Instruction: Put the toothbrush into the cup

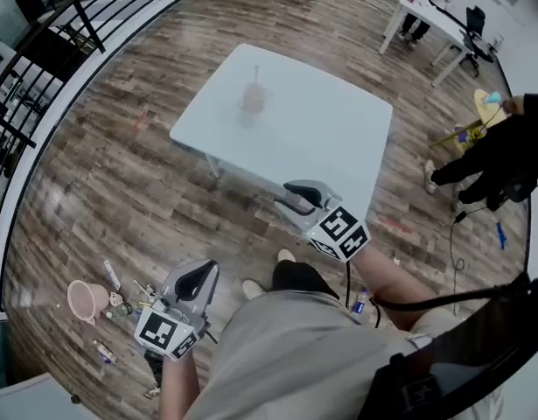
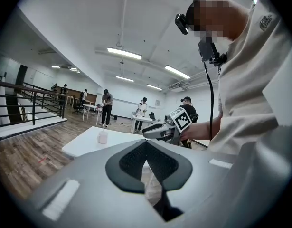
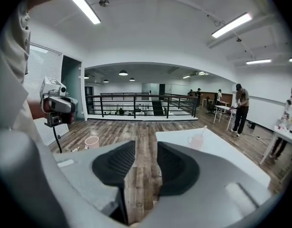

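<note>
A pink cup stands on the white table, with a toothbrush upright inside it. The right gripper view shows the same cup and toothbrush far ahead on the table. My right gripper hangs over the table's near edge, well short of the cup, open with only floor showing between its pads. My left gripper is low at my left side over the floor, its tips together and holding nothing. The left gripper view shows the cup small and distant.
A second pink cup and several small items lie on the wood floor at my left. A black railing runs along the far left. A person stands right of the table, and other tables stand behind.
</note>
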The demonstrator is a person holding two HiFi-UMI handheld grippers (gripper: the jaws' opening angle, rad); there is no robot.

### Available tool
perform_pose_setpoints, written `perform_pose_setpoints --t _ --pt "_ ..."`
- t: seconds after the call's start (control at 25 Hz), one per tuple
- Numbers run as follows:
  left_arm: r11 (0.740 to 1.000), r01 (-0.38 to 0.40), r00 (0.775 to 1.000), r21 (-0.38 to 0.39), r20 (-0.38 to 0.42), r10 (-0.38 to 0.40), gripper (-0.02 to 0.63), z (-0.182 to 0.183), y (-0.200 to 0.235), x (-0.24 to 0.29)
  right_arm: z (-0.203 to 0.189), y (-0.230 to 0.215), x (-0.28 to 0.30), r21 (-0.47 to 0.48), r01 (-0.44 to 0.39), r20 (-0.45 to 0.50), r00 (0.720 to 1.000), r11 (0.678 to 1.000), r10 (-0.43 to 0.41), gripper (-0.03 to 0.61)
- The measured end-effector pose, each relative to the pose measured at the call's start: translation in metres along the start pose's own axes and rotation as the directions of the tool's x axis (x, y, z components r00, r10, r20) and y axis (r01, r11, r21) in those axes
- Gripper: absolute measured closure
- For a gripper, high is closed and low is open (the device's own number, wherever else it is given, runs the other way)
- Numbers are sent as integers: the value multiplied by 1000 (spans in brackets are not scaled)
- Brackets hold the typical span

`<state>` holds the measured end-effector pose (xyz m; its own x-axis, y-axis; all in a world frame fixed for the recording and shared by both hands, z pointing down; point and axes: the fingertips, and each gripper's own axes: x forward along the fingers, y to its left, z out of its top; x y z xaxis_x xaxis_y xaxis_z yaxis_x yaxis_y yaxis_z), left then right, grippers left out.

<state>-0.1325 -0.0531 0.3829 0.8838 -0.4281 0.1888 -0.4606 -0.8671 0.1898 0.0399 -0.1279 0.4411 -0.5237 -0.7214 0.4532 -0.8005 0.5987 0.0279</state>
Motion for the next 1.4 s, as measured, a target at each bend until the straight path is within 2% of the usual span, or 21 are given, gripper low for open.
perform_pose_setpoints --t 0.2,0.4,0.64,0.84,1.12,1.4 --pt "1000 10 1000 12 -3 -10 608 -1 -43 3 -8 25 -43 -31 -25 12 1000 999 25 440" --pt "1000 24 1000 12 -11 -24 608 -6 -98 29 -28 32 -96 -61 -61 21 998 996 62 449" --pt "999 42 999 11 -16 -42 607 -15 -183 75 -71 27 -177 -71 -94 23 995 993 96 471" --pt "1000 8 1000 -15 -10 -8 608 -26 -244 90 -108 20 -228 -76 -117 11 993 990 119 492" --pt "1000 -21 997 -15 -78 20 608 -42 -295 85 -119 23 -274 -58 -120 49 991 991 122 515" --pt "999 32 998 27 -45 -31 607 -29 -313 65 -101 57 -299 -74 -78 85 993 994 84 541"
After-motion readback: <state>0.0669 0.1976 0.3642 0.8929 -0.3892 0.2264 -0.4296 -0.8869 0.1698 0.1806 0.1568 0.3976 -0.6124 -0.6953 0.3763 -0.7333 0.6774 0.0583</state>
